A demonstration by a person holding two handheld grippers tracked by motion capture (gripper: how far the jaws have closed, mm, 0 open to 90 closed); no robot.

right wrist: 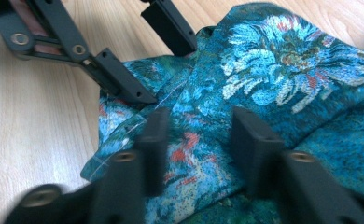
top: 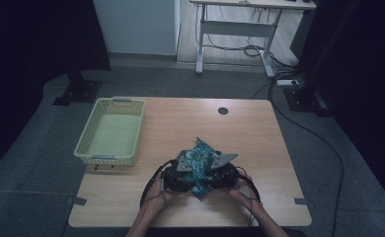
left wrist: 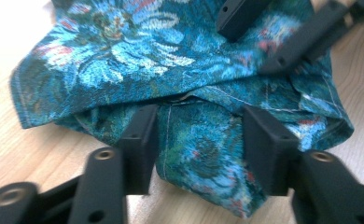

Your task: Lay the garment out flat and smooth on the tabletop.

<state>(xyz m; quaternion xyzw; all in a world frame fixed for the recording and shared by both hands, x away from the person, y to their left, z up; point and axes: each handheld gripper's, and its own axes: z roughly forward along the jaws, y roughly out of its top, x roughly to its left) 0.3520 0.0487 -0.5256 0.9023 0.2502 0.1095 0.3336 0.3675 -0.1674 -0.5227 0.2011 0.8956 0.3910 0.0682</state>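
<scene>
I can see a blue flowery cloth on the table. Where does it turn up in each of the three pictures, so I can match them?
High view: the cloth lies crumpled near the table's front edge, between the two hands.
Left gripper view: it spreads across the upper and middle picture, a fold running between the near jaws.
Right gripper view: it covers the right and centre.
Shared landmark: the pale wooden table, showing around the cloth in every view.

Light wood tabletop (top: 259,133), dark round hole near far edge. Pale yellow-green mesh basket (top: 93,132) sits at left edge. Crumpled teal floral cloth (top: 199,159) lies near front middle, well apart from basket.
</scene>
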